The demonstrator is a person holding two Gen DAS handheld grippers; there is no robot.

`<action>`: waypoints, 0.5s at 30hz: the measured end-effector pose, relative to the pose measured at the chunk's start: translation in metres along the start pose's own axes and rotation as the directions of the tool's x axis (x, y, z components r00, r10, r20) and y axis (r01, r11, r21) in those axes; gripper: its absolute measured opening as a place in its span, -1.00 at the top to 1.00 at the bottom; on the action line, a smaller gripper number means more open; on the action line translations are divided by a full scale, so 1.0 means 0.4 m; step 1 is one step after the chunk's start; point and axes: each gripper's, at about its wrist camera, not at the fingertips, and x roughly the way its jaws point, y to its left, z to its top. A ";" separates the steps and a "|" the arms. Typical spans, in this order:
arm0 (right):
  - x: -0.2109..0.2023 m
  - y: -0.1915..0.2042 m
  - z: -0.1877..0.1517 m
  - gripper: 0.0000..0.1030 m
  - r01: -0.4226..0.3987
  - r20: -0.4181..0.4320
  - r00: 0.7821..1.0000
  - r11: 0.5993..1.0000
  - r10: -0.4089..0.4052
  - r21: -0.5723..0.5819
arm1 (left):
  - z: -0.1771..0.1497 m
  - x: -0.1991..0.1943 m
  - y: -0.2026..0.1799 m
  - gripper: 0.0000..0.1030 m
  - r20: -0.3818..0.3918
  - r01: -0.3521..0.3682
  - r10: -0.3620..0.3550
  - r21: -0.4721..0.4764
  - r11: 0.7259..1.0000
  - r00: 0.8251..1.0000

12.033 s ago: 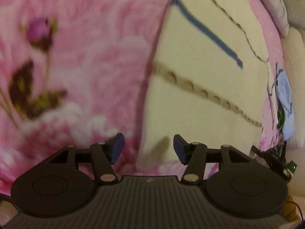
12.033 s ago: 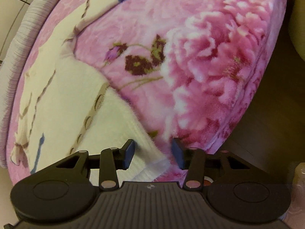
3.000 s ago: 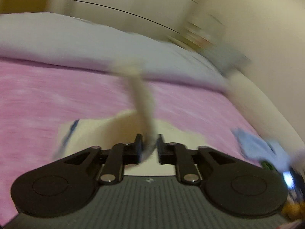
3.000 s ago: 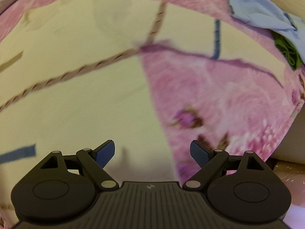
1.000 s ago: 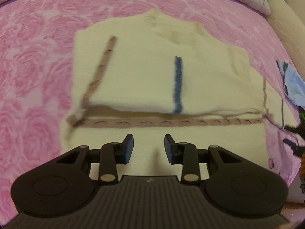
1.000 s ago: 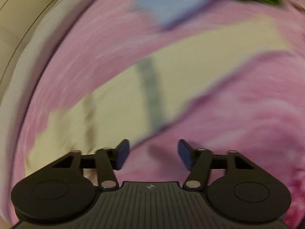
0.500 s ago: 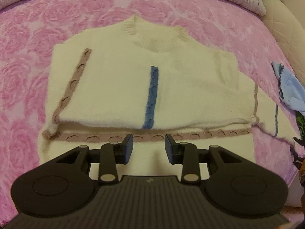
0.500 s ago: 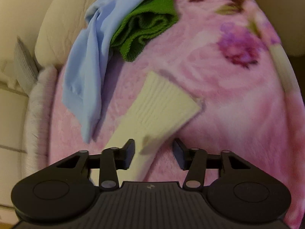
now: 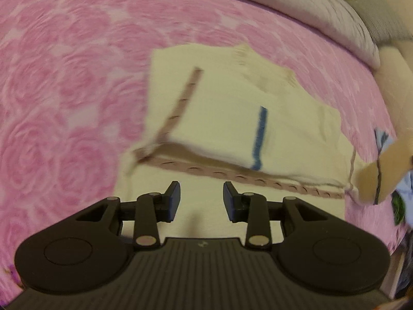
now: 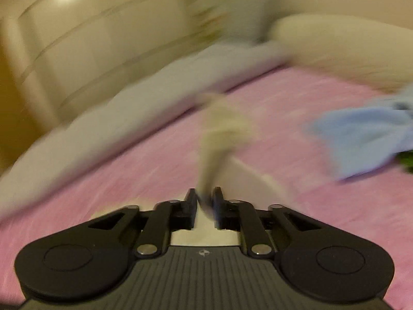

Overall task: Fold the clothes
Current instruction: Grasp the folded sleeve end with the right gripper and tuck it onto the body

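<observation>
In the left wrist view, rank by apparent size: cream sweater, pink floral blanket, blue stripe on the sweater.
1. pink floral blanket, filling most of the frame
2. cream sweater
3. blue stripe, a thin line on the sweater

These are apparent sizes only; the fisheye distorts them.

No words, labels, brand names or numbers can be read in either view. The only sign is a small pale emblem moulded on the ribbed black body of each tool, the left tongs (image 9: 201,197) and the right tongs (image 10: 205,199), too small to make out.
</observation>
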 end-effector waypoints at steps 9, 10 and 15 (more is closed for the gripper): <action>0.094 0.000 -0.241 -0.31 0.174 -0.432 0.880 0.981 -0.196 -0.090 | -0.032 0.054 -0.001 0.40 -0.074 0.124 -0.123 -0.002 0.992 0.990; 0.098 -0.050 -0.247 -0.31 0.237 -0.458 0.857 0.970 -0.238 -0.061 | -0.035 0.076 -0.023 0.40 -0.088 0.158 -0.159 -0.012 0.987 0.983; 0.058 -0.268 -0.235 -0.32 0.464 -0.497 0.787 0.881 -0.365 0.088 | -0.012 0.180 -0.156 0.38 -0.109 0.321 -0.329 -0.083 0.943 0.938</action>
